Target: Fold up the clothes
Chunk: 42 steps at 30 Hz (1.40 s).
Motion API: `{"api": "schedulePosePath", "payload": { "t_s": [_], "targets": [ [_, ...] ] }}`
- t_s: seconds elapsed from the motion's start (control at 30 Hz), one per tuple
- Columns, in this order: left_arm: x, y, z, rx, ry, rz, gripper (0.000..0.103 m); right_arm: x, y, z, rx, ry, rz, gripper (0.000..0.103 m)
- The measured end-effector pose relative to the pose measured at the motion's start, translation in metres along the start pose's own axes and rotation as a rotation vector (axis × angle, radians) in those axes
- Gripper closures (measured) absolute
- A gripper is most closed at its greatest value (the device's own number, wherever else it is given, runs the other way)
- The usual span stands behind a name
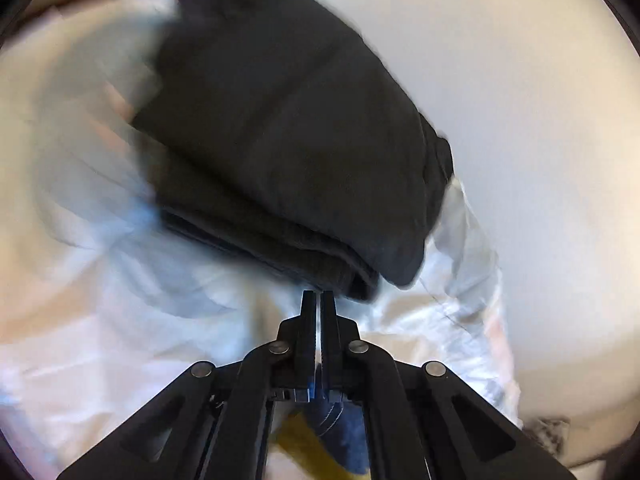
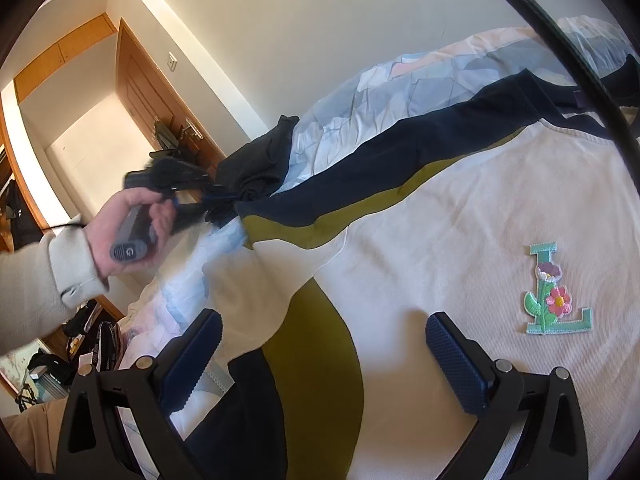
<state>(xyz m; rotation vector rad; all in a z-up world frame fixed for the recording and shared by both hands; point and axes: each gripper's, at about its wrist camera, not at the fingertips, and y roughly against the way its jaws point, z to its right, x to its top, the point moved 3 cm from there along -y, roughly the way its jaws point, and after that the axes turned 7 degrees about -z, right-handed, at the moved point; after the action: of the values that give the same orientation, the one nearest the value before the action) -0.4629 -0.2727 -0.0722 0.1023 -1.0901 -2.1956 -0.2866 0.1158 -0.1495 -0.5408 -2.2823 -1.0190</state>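
- cream sweater (image 2: 460,248) lies spread flat on the bed, front up; navy and olive-yellow panels run along its sleeve and side; embroidered letter-L patch with flowers (image 2: 556,292) sits on the chest, right of centre in the right wrist view
- navy sleeve (image 2: 400,156) stretches in a long band from the sweater's shoulder toward the left claw (image 2: 224,200); its cuff end meets the claw tip there
- left claw (image 1: 318,296): fingers together with only a thin bright slit between them; left wrist view shows navy and yellow fabric under the linkage, behind the tips; whether cloth is pinched at the tips, cannot tell; frame is motion-blurred
- dark grey folded garment (image 1: 288,140) lies just ahead of the left claw tips, on the pale patterned bedsheet (image 1: 100,300); stacked layers visible at its near edge
- left hand (image 2: 128,224) grips the grey handle of the left claw; cream cuff at the wrist
- right claw (image 2: 320,360): fingers wide apart, holding nothing; blue textured pads (image 2: 456,364) hover over the sweater's lower part and side panel
- beyond the bed: white wall (image 2: 320,20); wooden door (image 2: 160,104) with metal handle; clutter on the floor at lower left
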Motion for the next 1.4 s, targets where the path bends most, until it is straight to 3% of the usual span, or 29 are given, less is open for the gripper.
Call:
{"api": "schedulePosePath", "payload": {
  "t_s": [0.07, 0.13, 0.2, 0.27, 0.3, 0.37, 0.43, 0.5, 0.53, 0.6, 0.63, 0.67, 0.73, 0.8, 0.87, 0.9, 0.93, 1.03, 1.07, 1.13, 1.23, 1.3, 1.33, 1.4],
  "targets": [
    [-0.026, -0.005, -0.01, -0.131, 0.102, -0.089, 0.101, 0.0, -0.001, 0.0, -0.001, -0.001, -0.002, 0.0],
    [-0.074, -0.018, -0.018, -0.128, 0.16, -0.23, 0.1, 0.0, -0.002, 0.0, -0.003, -0.003, -0.007, 0.0],
    [-0.129, -0.022, -0.025, -0.158, 0.164, -0.292, 0.09, 0.001, -0.004, 0.001, -0.006, -0.006, -0.013, 0.0],
    [-0.18, -0.019, -0.024, -0.146, 0.077, -0.293, 0.07, 0.001, -0.004, 0.002, -0.009, -0.008, -0.017, 0.0],
    [-0.212, -0.019, -0.015, -0.136, 0.014, -0.269, 0.066, 0.001, -0.005, 0.002, -0.008, -0.01, -0.018, 0.0],
    [-0.224, -0.017, -0.014, -0.139, -0.095, -0.199, 0.063, 0.001, -0.006, 0.004, -0.006, -0.019, -0.025, 0.0],
    [-0.22, -0.014, -0.006, -0.109, -0.225, -0.189, 0.06, 0.002, -0.008, 0.004, -0.014, -0.025, -0.036, 0.0],
    [-0.237, -0.043, 0.03, -0.107, -0.276, -0.212, 0.06, 0.006, -0.013, -0.001, -0.068, -0.005, -0.073, 0.0],
    [-0.242, -0.041, 0.016, -0.123, -0.282, -0.23, 0.06, 0.013, -0.017, -0.007, -0.109, 0.02, -0.09, 0.0],
    [-0.244, -0.045, -0.015, -0.141, -0.263, -0.25, 0.069, 0.037, -0.023, -0.025, -0.205, 0.1, -0.109, 0.0],
    [-0.24, -0.051, -0.018, -0.12, -0.234, -0.257, 0.087, 0.052, -0.028, -0.036, -0.224, 0.154, -0.111, 0.0],
    [-0.244, -0.048, -0.028, -0.104, -0.2, -0.264, 0.096, 0.07, -0.036, -0.051, -0.206, 0.23, -0.1, 0.0],
    [-0.244, -0.046, -0.037, -0.094, -0.171, -0.266, 0.097, 0.105, -0.054, -0.077, -0.187, 0.371, -0.082, 0.0],
    [-0.243, -0.046, -0.036, -0.036, -0.225, -0.257, 0.098, 0.128, -0.089, -0.089, -0.235, 0.474, -0.09, 0.0],
    [-0.248, -0.052, -0.026, 0.008, -0.307, -0.241, 0.098, 0.133, -0.129, -0.093, -0.254, 0.55, -0.206, 0.004],
    [-0.248, -0.049, -0.034, 0.003, -0.301, -0.237, 0.098, 0.133, -0.144, -0.095, -0.249, 0.577, -0.258, 0.016],
    [-0.247, -0.048, -0.042, -0.023, -0.259, -0.24, 0.098, 0.132, -0.152, -0.096, -0.233, 0.582, -0.288, 0.021],
    [-0.241, -0.049, -0.059, -0.091, -0.154, -0.267, 0.1, 0.127, -0.172, -0.081, -0.25, 0.552, -0.359, 0.02],
    [-0.24, -0.049, -0.061, -0.097, -0.145, -0.27, 0.1, 0.125, -0.179, -0.074, -0.262, 0.541, -0.382, 0.022],
    [-0.243, -0.049, -0.05, -0.041, -0.22, -0.248, 0.1, 0.124, -0.191, -0.063, -0.281, 0.521, -0.414, 0.02],
    [-0.248, -0.044, -0.041, 0.031, -0.307, -0.218, 0.1, 0.142, -0.2, -0.054, -0.321, 0.459, -0.377, 0.017],
    [-0.246, -0.043, -0.045, 0.008, -0.275, -0.226, 0.1, 0.157, -0.202, -0.048, -0.306, 0.363, -0.37, 0.019],
    [-0.245, -0.042, -0.047, -0.003, -0.262, -0.231, 0.1, 0.162, -0.195, -0.051, -0.284, 0.338, -0.344, 0.025],
    [-0.244, -0.041, -0.05, -0.013, -0.257, -0.236, 0.1, 0.169, -0.168, -0.06, -0.217, 0.312, -0.273, 0.025]
  ]
}}
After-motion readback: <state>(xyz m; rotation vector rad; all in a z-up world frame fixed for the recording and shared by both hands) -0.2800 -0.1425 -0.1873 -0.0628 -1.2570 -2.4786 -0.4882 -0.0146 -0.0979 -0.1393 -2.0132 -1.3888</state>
